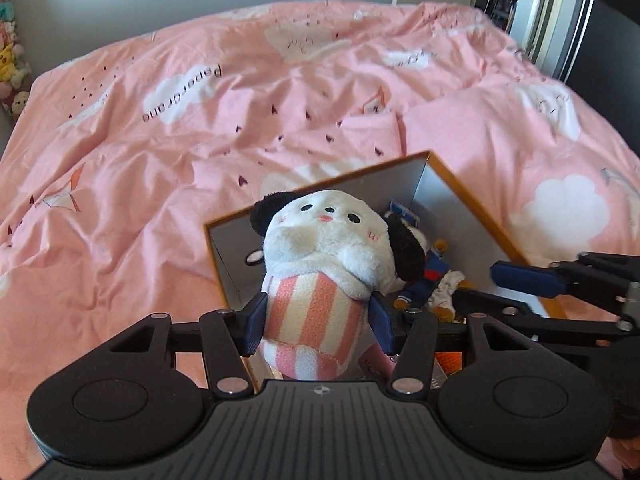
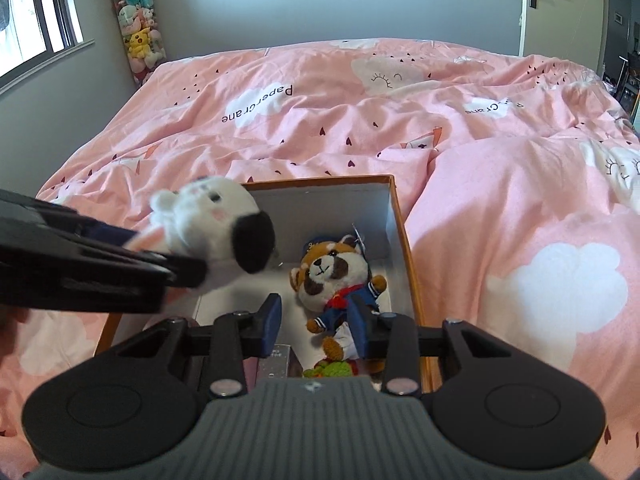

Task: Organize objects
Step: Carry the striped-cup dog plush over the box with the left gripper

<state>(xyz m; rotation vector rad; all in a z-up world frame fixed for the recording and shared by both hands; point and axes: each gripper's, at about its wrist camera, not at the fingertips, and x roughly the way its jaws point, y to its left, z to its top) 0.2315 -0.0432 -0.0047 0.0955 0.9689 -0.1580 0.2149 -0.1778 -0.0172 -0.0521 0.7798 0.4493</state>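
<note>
- The left gripper [image 1: 318,322] sits nearest its own camera, its blue pads clamped on the striped body of a white plush [image 1: 332,264].
- The plush stands upright in that grip, long axis running away from the gripper, with the black-eared head on the far end and the face turned up and away.
- The left view shows the pink-and-cream stripes and both pads pressing the sides; the right view shows only the head [image 2: 216,224] sticking out of the dark gripper body, blurred, above the near left part of the box [image 2: 400,232].
- The box, orange-rimmed and white inside, lies on the pink duvet [image 2: 500,200].
- The right gripper [image 2: 318,326] hangs over the near end of the box, jaws partly apart. No pad presses anything, though the right pad overlaps the fox's side.
- A brown fox plush [image 2: 336,276] in a blue sailor outfit lies on its back in the box, head toward the far wall, legs toward the gripper, lower body between the blue pads.
- The left view shows just part of the fox [image 1: 432,280] behind the white plush, and one right-gripper finger [image 1: 528,278] reaching in from the right.
- Only the right view shows a column of soft toys [image 2: 138,28] in the far corner clearly, and green-and-orange yarn [image 2: 328,370] at the near end of the box.
</note>
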